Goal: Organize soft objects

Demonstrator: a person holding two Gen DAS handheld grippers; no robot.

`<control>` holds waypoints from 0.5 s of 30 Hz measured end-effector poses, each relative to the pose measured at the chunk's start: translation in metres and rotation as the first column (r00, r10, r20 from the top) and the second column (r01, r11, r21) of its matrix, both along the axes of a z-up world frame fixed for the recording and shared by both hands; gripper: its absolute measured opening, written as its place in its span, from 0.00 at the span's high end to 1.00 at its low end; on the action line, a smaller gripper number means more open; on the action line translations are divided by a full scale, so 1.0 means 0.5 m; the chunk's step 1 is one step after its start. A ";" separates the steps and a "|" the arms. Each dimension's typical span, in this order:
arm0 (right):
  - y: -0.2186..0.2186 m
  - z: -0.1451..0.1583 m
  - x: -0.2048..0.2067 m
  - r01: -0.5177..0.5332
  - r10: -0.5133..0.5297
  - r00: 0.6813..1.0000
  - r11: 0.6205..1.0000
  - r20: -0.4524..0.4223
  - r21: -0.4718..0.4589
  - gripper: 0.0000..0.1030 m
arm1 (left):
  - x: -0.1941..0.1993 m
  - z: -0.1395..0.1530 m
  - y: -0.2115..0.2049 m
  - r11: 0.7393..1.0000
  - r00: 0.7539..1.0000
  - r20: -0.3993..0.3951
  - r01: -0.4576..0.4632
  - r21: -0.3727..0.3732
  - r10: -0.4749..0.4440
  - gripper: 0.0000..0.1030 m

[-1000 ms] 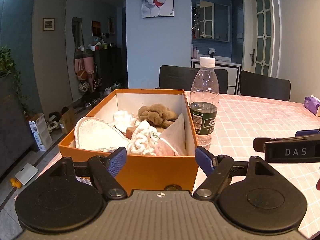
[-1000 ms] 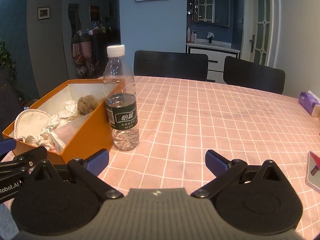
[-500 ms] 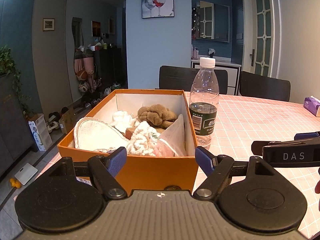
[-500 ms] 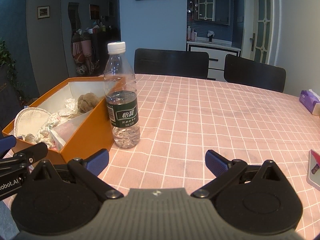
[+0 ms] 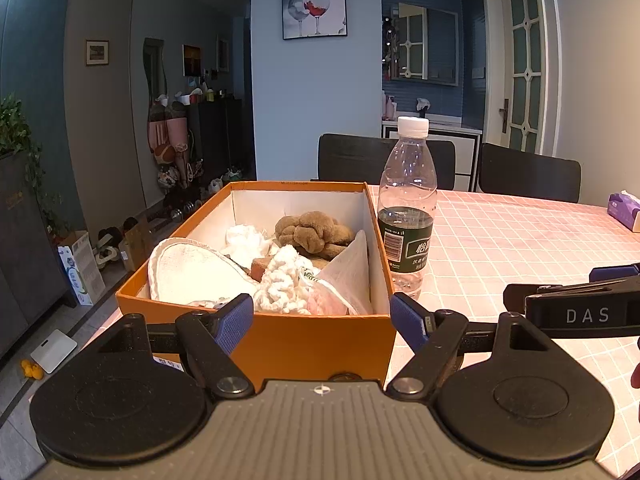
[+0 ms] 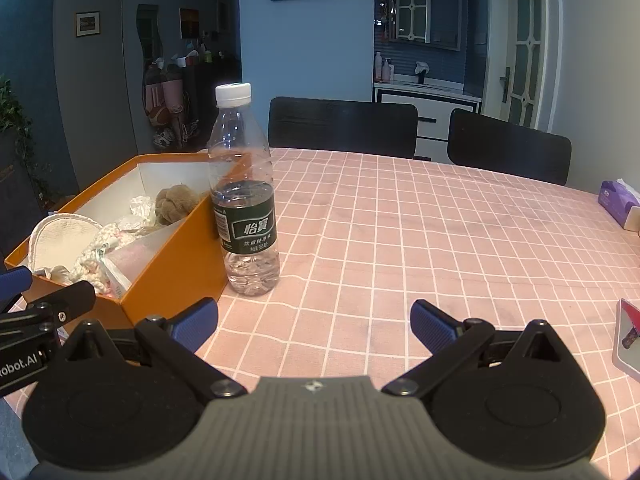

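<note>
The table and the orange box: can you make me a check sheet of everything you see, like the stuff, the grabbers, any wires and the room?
Surface: table under a pink checked cloth, mostly bare.
Job's things: orange box open, holding a white slipper, brown knotted plush, white crumpled tissue, white knit piece and a pale pouch.
Clutter: water bottle upright, right beside the box; purple tissue pack at the far right; a flat item at the right edge, unclear.
Grippers: left gripper open, in front of the box; right gripper open over bare cloth; both empty.
Cables: nothing seen.
Surroundings: two black chairs, wine-glass picture, white door.
</note>
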State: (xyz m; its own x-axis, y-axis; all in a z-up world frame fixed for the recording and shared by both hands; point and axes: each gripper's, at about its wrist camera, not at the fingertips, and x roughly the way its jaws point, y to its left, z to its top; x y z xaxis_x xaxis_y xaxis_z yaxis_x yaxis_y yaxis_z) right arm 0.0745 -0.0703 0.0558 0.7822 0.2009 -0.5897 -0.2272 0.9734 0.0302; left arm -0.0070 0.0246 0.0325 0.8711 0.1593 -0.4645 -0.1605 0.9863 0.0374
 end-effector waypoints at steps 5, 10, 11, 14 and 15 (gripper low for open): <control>-0.001 0.001 -0.001 -0.003 0.003 1.000 1.000 0.000 0.000 0.03 | -0.001 0.000 -0.002 1.000 1.000 0.000 0.001 -0.001 -0.001 0.11; -0.001 0.001 -0.003 -0.008 0.008 1.000 1.000 0.000 0.000 0.03 | -0.003 0.003 -0.002 1.000 1.000 0.004 -0.002 -0.005 0.002 0.11; -0.001 0.001 -0.004 -0.008 0.008 1.000 1.000 0.000 0.000 0.03 | -0.003 0.003 -0.003 1.000 1.000 0.005 -0.001 -0.004 0.001 0.11; -0.001 0.001 -0.004 -0.008 0.008 1.000 1.000 0.000 0.000 0.03 | -0.004 0.003 -0.003 1.000 1.000 0.006 -0.001 -0.006 0.001 0.11; 0.000 0.002 -0.005 -0.008 0.008 1.000 1.000 0.001 0.000 0.03 | -0.004 0.003 -0.004 1.000 1.000 0.006 0.000 -0.007 0.000 0.11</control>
